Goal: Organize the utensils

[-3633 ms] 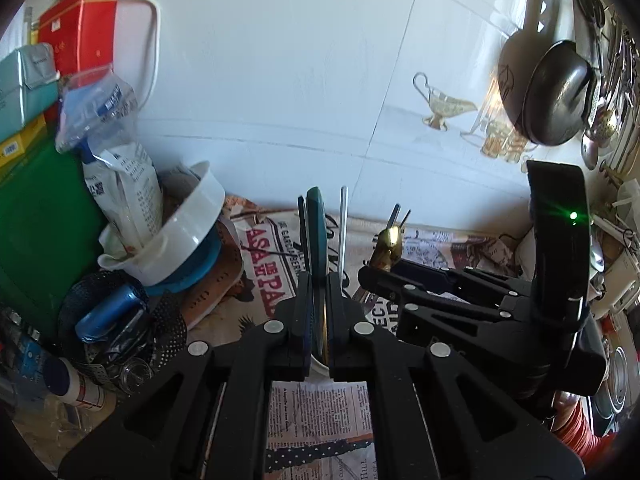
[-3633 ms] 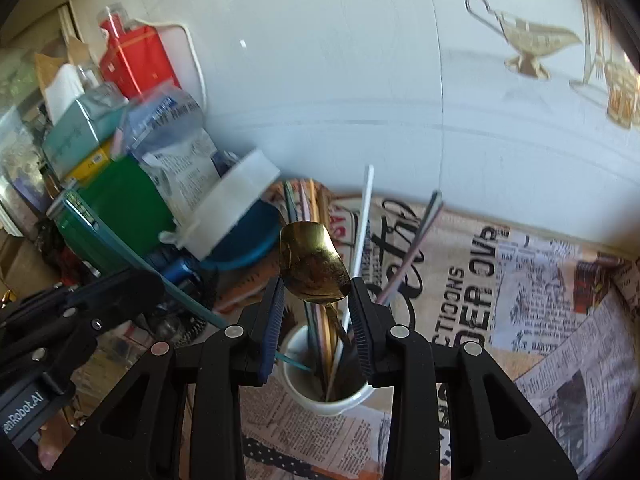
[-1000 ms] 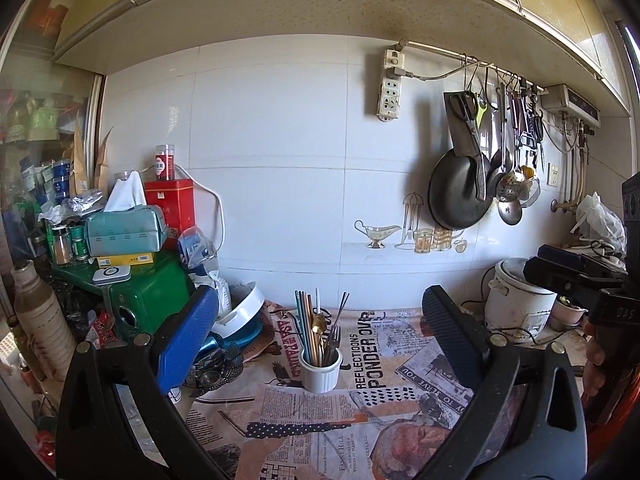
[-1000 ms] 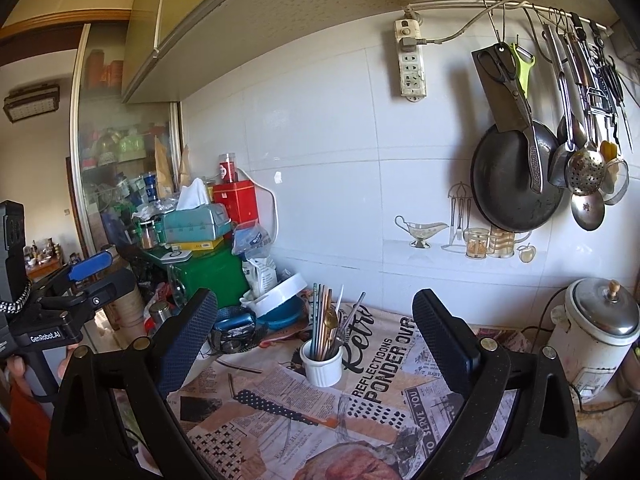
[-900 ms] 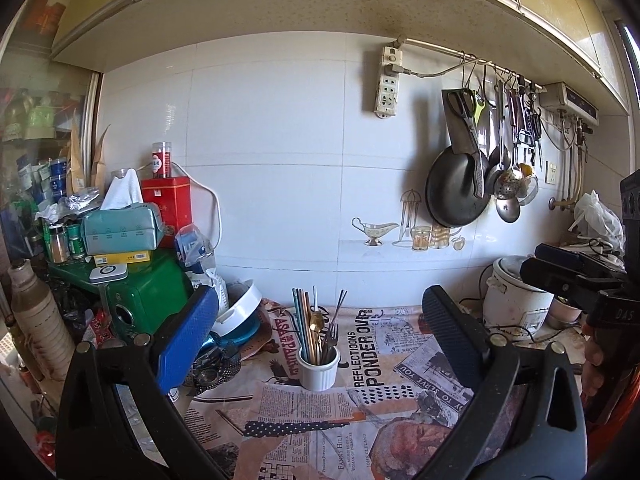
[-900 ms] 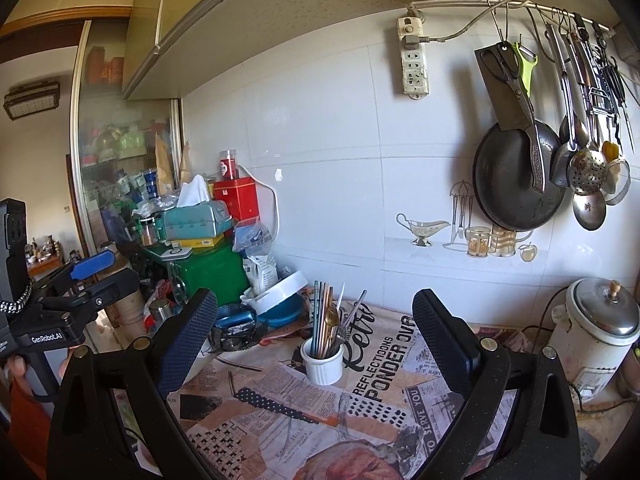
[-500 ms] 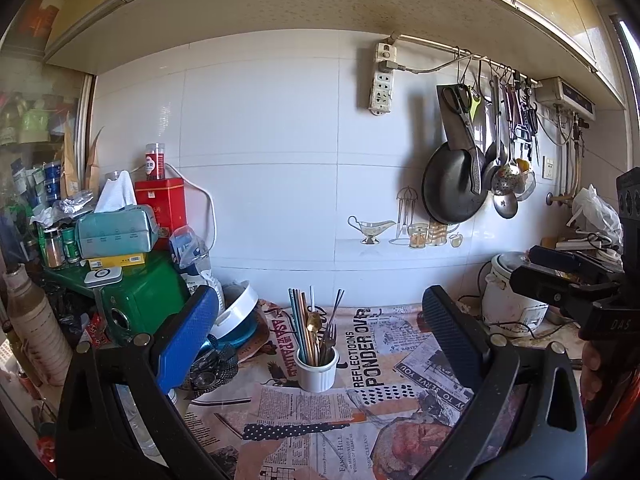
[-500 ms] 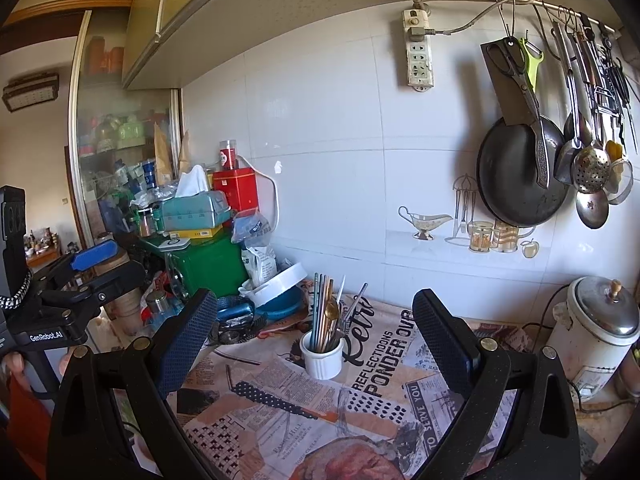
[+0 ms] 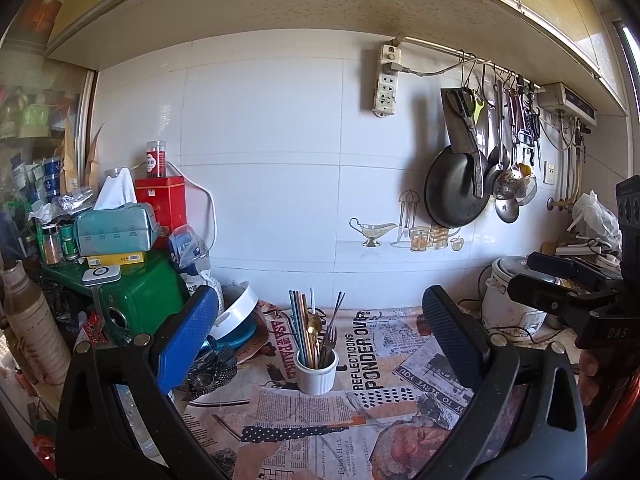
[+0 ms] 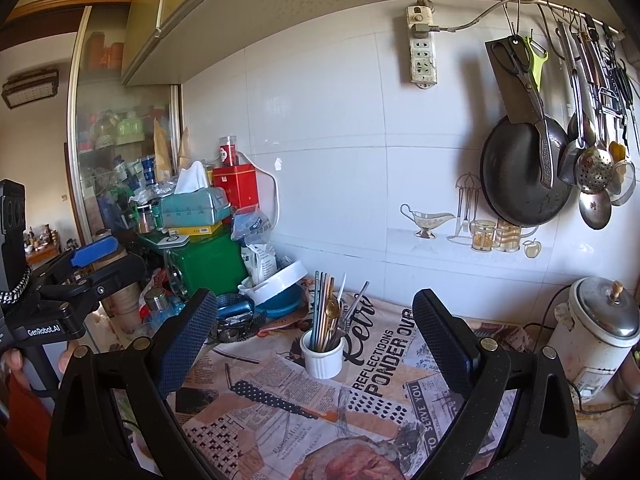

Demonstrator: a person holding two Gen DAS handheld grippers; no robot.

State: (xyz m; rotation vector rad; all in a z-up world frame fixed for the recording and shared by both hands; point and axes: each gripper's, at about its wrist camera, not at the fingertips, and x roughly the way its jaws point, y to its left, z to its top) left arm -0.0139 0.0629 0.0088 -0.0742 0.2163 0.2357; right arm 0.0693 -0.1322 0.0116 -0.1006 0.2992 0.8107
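A small white ribbed cup (image 9: 316, 373) (image 10: 322, 359) stands on the newspaper-covered counter and holds chopsticks, a gold spoon (image 9: 314, 325) (image 10: 331, 310), a dark fork (image 9: 329, 338) and straws. My left gripper (image 9: 318, 332) is open and empty, held back well in front of the cup. My right gripper (image 10: 316, 330) is also open and empty, at a similar distance. The right gripper's body (image 9: 572, 296) shows at the right edge of the left wrist view. The left gripper's body (image 10: 72, 280) shows at the left edge of the right wrist view.
A green box (image 9: 144, 300), a tissue box (image 9: 114, 228), a red tin (image 9: 160, 204) and a tilted white bowl (image 9: 236, 312) crowd the counter's left. A rice cooker (image 10: 596, 328) stands at the right. A pan (image 10: 524, 172), ladles and scissors hang on the wall.
3.6 s ago both grippers were shut over the cup, the right on the gold spoon. Now both are open, empty and pulled far back. Over the last second the view barely shifts.
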